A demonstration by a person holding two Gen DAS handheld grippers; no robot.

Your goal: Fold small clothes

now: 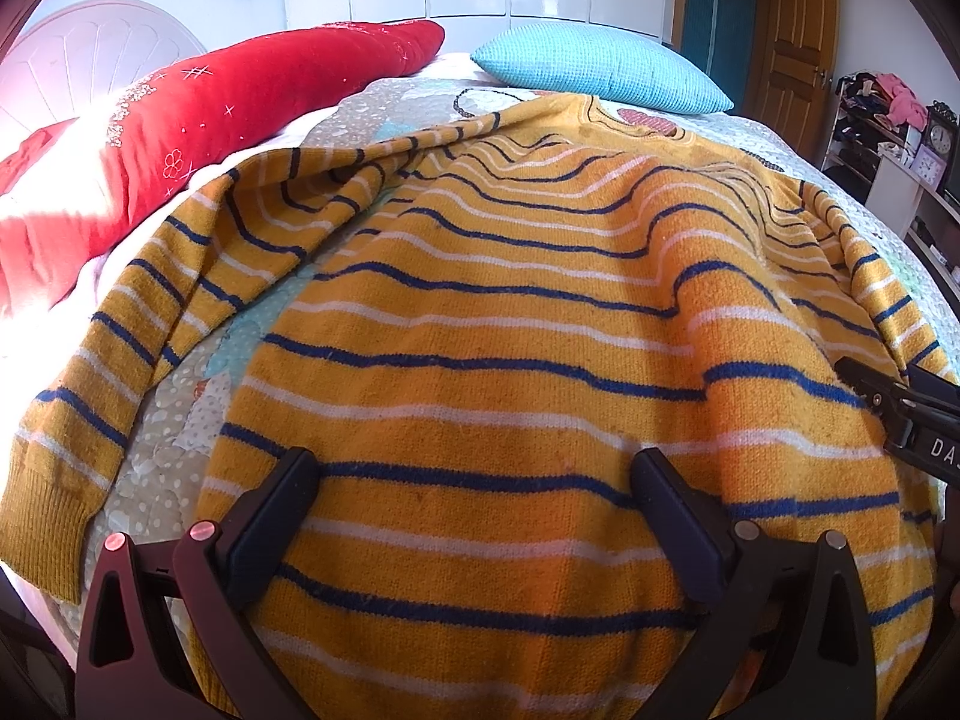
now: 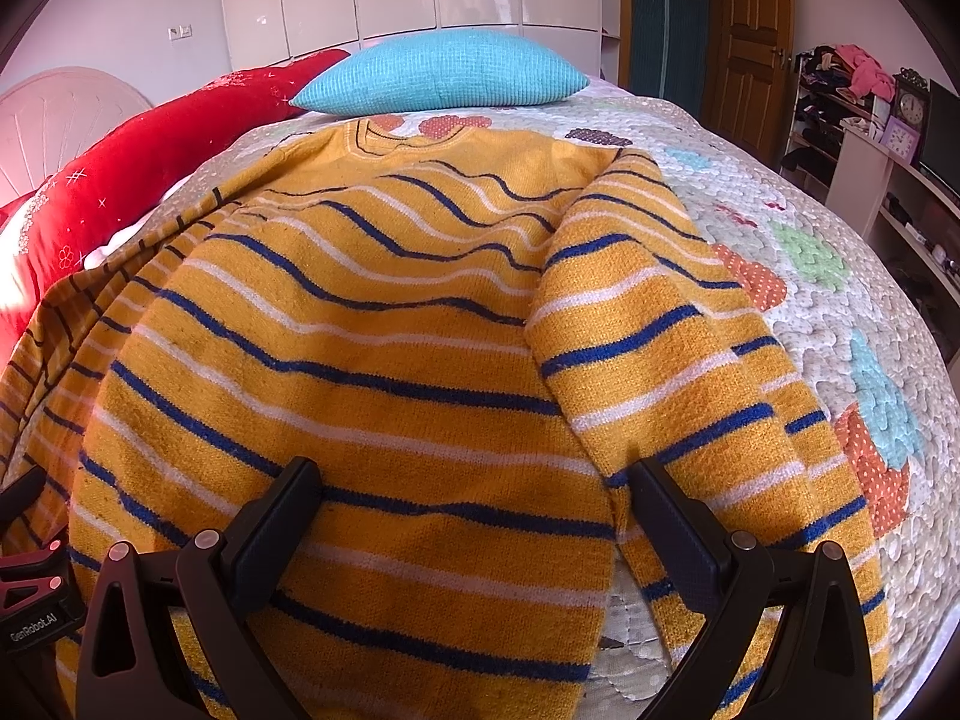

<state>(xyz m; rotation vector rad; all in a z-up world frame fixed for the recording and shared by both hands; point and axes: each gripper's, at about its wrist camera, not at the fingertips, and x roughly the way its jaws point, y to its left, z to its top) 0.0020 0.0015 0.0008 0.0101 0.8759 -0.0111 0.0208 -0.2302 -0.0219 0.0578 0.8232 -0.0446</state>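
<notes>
A small yellow sweater (image 1: 516, 324) with blue and white stripes lies spread on the bed, collar far, hem near me. Its left sleeve (image 1: 120, 348) trails off to the left. The right sleeve (image 2: 678, 360) runs down along the body's right side. My left gripper (image 1: 474, 468) hovers open over the lower body of the sweater, with knit between its fingers but not pinched. My right gripper (image 2: 474, 474) is open over the sweater (image 2: 360, 360) where the body's right edge meets the sleeve. The right gripper's black tip (image 1: 900, 414) shows at the left wrist view's right edge.
A patterned quilt (image 2: 810, 276) covers the bed. A red blanket (image 1: 180, 138) and a turquoise pillow (image 2: 444, 75) lie at the far end. Shelves with clocks (image 2: 906, 114) and a wooden door (image 2: 750, 30) stand to the right.
</notes>
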